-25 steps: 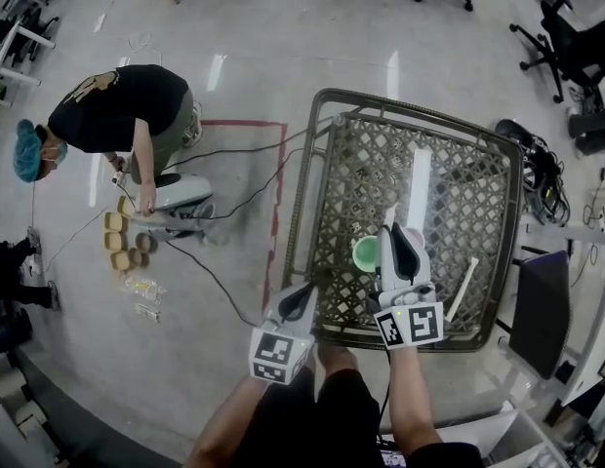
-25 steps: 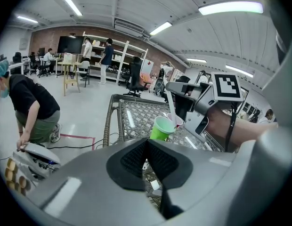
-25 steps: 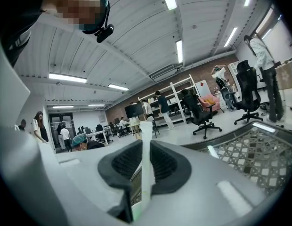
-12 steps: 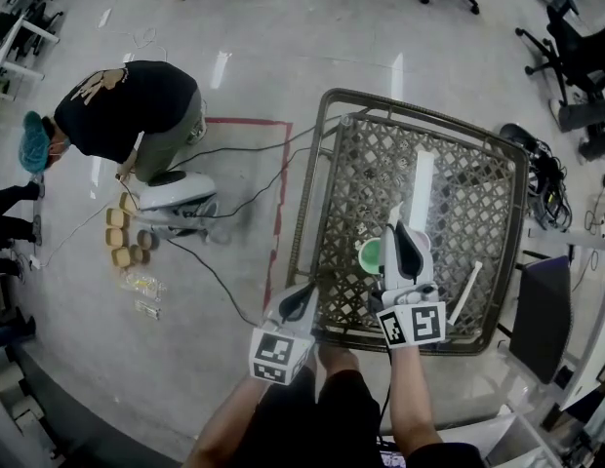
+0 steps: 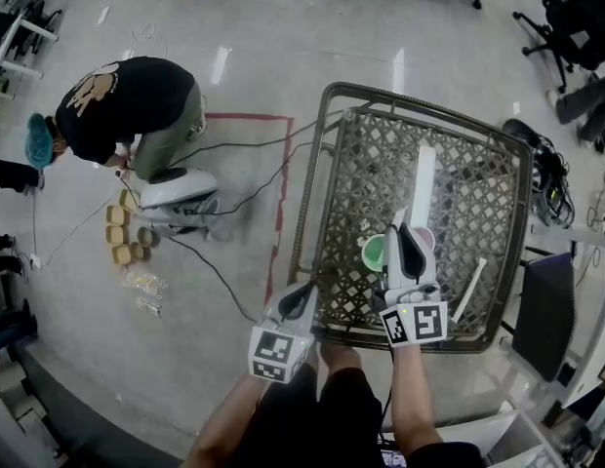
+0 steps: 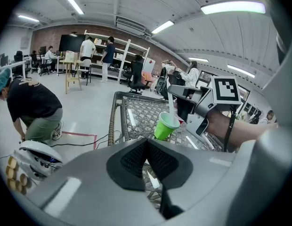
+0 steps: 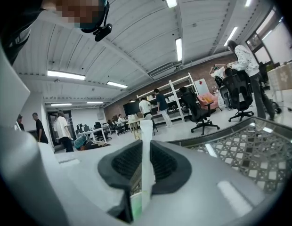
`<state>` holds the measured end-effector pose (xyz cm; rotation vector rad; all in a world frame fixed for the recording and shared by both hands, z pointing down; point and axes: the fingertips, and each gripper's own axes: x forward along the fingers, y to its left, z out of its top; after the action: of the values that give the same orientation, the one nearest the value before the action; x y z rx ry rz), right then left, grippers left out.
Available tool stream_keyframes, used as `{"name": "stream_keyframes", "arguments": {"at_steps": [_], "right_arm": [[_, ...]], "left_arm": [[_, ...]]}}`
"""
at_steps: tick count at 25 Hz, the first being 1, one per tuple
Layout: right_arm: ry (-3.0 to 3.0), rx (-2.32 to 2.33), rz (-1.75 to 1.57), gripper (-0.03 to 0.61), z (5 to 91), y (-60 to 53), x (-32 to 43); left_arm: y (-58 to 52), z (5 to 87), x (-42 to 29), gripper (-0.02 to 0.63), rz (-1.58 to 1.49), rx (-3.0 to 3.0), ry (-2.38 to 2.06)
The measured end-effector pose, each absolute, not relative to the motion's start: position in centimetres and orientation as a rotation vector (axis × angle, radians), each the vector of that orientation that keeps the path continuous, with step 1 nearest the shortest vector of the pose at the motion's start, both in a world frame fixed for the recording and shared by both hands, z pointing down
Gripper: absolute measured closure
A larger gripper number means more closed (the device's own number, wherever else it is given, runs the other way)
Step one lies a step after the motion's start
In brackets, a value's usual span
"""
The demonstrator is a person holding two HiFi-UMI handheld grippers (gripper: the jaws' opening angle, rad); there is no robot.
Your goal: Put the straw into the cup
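Insertion is in hand: the right tool (image 7: 145, 166) pinches the white straw (image 7: 146, 132) upright, its lower end apparently already inside the green cup (image 5: 373, 253), which stands on the lattice worktop (image 5: 478, 193) just right of centre in the head view. The left tool (image 6: 147, 147), pressed together on nothing, hangs at lower centre. Next, in my judgement, the right tool must spread gently so the straw settles without tipping the cup.

Far table half is free
Table (image 5: 478, 193) lies bare at the far side; green cup (image 5: 372, 253) and a loose straw (image 5: 469, 289) occupy the near side.
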<state>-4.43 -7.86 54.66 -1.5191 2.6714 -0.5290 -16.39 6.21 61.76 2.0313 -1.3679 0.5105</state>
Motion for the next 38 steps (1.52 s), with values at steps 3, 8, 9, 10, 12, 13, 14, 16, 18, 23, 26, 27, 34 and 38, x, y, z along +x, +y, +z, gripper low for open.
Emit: {"name": "stream_keyframes", "arguments": {"at_steps": [3,8,9,10,12,13,14,16,18,23,26,27,34,38], "right_arm": [[2.692,-1.535,-0.530,0.522,55.1,-7.5,-4.4],[2.730,-1.554,-0.549,0.522,56.4,-6.5,-4.6],[2.737,-1.558,-0.545,0.522,56.5,-6.2,-4.6],[2.742,-1.563,-0.536,0.522,56.6,-6.1,-4.6],[2.747,-1.570,-0.525,0.522,56.7,-5.9,-4.4],[2.747,-1.571,-0.524,0.522,56.7,-5.8,-4.4],[2.746,-1.572,-0.524,0.522,56.7,-5.7,-4.3],[2.745,-1.575,-0.520,0.522,56.6,-5.6,-4.1],[2.746,-1.579,-0.514,0.522,56.4,-5.6,-4.0],[2.757,-1.584,-0.502,0.522,56.1,-5.6,-4.0],[2.775,-1.584,-0.500,0.520,56.3,-5.4,-3.9],[2.780,-1.583,-0.501,0.517,56.4,-5.4,-4.0],[2.786,-1.574,-0.512,0.498,56.5,-5.0,-3.7],[2.800,-1.550,-0.509,0.451,56.1,-4.6,-3.8]], "left_arm": [[6.2,61.7,-16.3,0.607,0.508,2.037,-1.362],[6.3,61.9,-15.9,0.607,0.509,2.039,-1.351],[6.4,62.0,-15.9,0.607,0.509,2.039,-1.350],[6.4,62.0,-15.9,0.607,0.509,2.040,-1.350],[6.6,62.1,-15.9,0.607,0.510,2.041,-1.351],[6.7,62.2,-15.9,0.607,0.509,2.042,-1.351],[6.8,62.2,-15.9,0.607,0.508,2.043,-1.351],[7.0,62.2,-15.8,0.607,0.506,2.045,-1.349],[7.1,62.1,-15.7,0.607,0.506,2.045,-1.347],[7.1,61.5,-15.7,0.607,0.501,2.050,-1.354],[7.3,61.5,-15.6,0.607,0.504,2.048,-1.354],[7.3,61.5,-15.7,0.607,0.505,2.046,-1.355],[7.7,61.4,-15.2,0.607,0.496,2.046,-1.359],[7.7,60.9,-15.0,0.607,0.491,2.056,-1.364]]}}
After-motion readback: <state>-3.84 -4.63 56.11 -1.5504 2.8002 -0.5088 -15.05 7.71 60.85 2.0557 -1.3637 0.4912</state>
